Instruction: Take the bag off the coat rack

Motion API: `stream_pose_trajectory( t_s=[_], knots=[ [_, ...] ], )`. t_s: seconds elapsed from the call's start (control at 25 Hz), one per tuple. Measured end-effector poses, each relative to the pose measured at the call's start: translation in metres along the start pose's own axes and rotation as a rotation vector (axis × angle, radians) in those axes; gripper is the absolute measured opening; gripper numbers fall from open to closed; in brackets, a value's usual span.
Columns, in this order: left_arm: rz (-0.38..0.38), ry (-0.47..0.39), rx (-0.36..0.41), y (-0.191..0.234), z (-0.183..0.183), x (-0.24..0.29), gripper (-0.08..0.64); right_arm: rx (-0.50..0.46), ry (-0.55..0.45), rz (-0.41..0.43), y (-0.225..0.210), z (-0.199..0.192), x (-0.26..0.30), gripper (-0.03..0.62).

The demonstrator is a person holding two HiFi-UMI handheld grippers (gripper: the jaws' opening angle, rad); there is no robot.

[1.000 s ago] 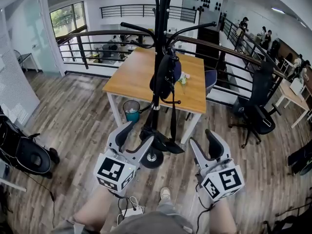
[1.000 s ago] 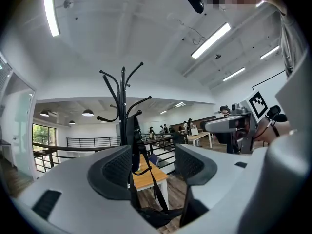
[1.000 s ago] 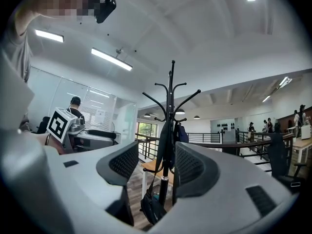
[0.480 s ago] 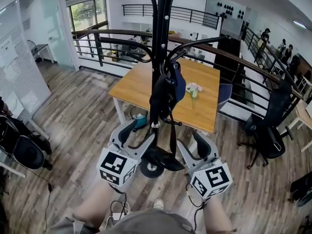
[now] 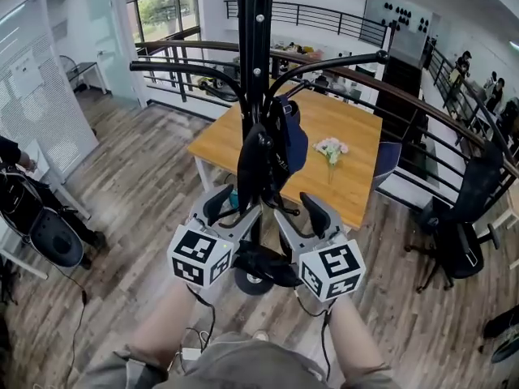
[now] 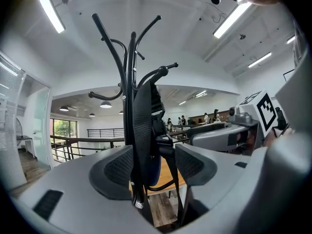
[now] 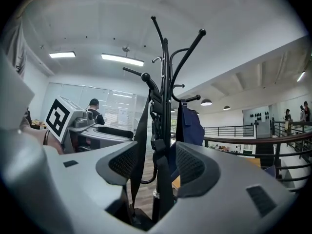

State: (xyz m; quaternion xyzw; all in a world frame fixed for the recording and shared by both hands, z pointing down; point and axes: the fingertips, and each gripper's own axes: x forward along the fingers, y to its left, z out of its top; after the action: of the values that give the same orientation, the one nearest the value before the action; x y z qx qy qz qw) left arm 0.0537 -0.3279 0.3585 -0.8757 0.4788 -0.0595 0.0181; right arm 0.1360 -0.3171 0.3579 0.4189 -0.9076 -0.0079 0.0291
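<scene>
At the foot of the coat rack (image 5: 254, 55), the person stands with both claws raised towards the pole, and neither has hold of anything. The bag (image 5: 255, 164) hangs from one of the rack's curved hooks, pressed close against the pole, its long axis straight up and down, with black straps trailing down from it towards the round base (image 5: 253, 280). A dark blue piece (image 5: 293, 136) hangs just behind it; I can't tell whether that belongs to the bag or is something separate.

The left claw (image 5: 233, 211) sits just below and left of the bag's lower end, jaws spread wide. Looking along it, the bag (image 6: 144, 126) and its strap line up with the gap of that claw (image 6: 156, 165), though whether they are truly inside the gap or a little beyond it I can't say. The right claw (image 5: 298, 217) is also open, just right of the pole, with a hanging strap (image 7: 141, 130) and the pole showing between its pads.

So the bag lies ahead of and above both claws, roughly between them, the left one looking slightly nearer to its body. To my eye the job has not really begun: a grip must come first, then a lift upward to clear the hook. A wooden tabletop (image 5: 340, 136) stands behind, well apart.
</scene>
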Motion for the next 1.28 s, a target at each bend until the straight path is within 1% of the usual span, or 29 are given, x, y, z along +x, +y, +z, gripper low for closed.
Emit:
stream_pose_trajectory(
  t_s=[0.12,0.28,0.4,0.52,0.56,0.6,0.64,0.72,0.8,0.96,1.12,1.28],
  knots=[
    [0.018,0.02,-0.016,0.008,-0.004,0.01,0.287,-0.003,0.019,0.03,0.0,-0.009,0.016,0.243],
    [0.026,0.036,-0.061,0.017,-0.01,0.018,0.274,-0.015,0.069,0.05,0.0,-0.027,0.036,0.245],
    [0.024,0.048,-0.071,0.023,-0.017,0.019,0.221,-0.03,0.098,0.06,0.005,-0.037,0.048,0.249],
    [0.003,0.064,-0.074,0.025,-0.022,0.022,0.166,-0.037,0.109,0.03,0.004,-0.042,0.059,0.249],
    [-0.008,0.068,-0.074,0.024,-0.022,0.023,0.096,-0.037,0.111,0.013,0.001,-0.043,0.061,0.245],
    [-0.021,0.07,-0.071,0.022,-0.022,0.024,0.062,-0.036,0.111,-0.004,-0.002,-0.043,0.063,0.235],
    [-0.033,0.072,-0.063,0.02,-0.022,0.025,0.047,-0.034,0.106,-0.02,-0.004,-0.043,0.064,0.195],
    [-0.048,0.08,-0.026,0.016,-0.021,0.026,0.02,-0.03,0.087,-0.036,-0.007,-0.041,0.062,0.074],
    [-0.061,0.088,0.005,0.014,-0.021,0.025,0.018,-0.016,0.068,-0.037,-0.008,-0.038,0.059,0.053],
    [-0.094,0.072,-0.025,0.019,-0.014,0.011,0.017,0.034,0.035,-0.056,-0.009,-0.025,0.047,0.048],
    [-0.117,0.004,-0.037,0.019,0.016,-0.003,0.017,0.048,-0.018,-0.069,-0.014,0.004,0.026,0.048],
    [-0.142,-0.077,-0.015,0.012,0.055,-0.017,0.017,0.019,-0.08,-0.056,-0.009,0.043,0.007,0.048]
  ],
)
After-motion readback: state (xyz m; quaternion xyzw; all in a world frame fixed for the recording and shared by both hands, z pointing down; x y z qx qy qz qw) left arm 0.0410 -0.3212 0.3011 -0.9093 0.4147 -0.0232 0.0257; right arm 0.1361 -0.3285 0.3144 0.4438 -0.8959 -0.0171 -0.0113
